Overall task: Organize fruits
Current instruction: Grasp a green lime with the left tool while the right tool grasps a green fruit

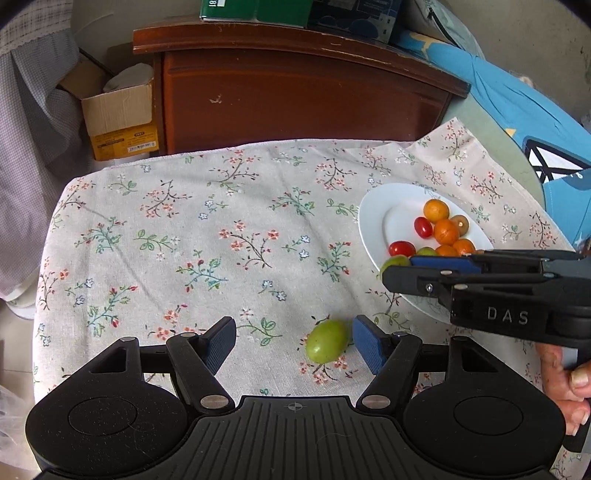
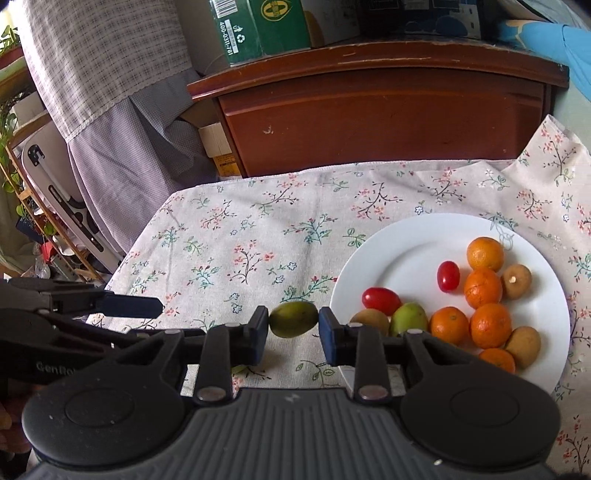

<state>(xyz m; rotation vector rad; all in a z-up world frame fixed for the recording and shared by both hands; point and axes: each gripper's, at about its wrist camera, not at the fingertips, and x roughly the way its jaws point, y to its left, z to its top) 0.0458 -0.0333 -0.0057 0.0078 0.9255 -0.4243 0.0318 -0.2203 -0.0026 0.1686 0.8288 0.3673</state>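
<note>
Black gripper housing fills the bottom of both wrist views. Left gripper [image 1: 293, 341] is held well open above the floral tablecloth [image 1: 192, 236]; nothing is clamped. One green fruit [image 1: 327, 341] lies on the cloth btwn the pads, just beside the blue right-side pad [image 1: 365, 345], well apart from the other pad.

Right gripper [image 2: 293, 325] is seen w/ a second green fruit [image 2: 293, 319] pinched btwn its pads, lifted off the cloth, just left of the white plate [image 2: 399, 258]. No earlier pic is given, so only the grip is told.

On the plate: oranges [image 2: 484, 288], two cherry tomatoes [image 2: 380, 298], another green fruit [image 2: 408, 319], several brown fruits [image 2: 517, 280], clustered at the near side.

In the left view the plate's near edge is partly blocked by the right gripper body and a hand [image 1: 565, 384].

Behind the table: wooden cabinet [image 1: 303, 96], cardboard box [image 1: 118, 114], green carton [image 2: 258, 26] on top.
</note>
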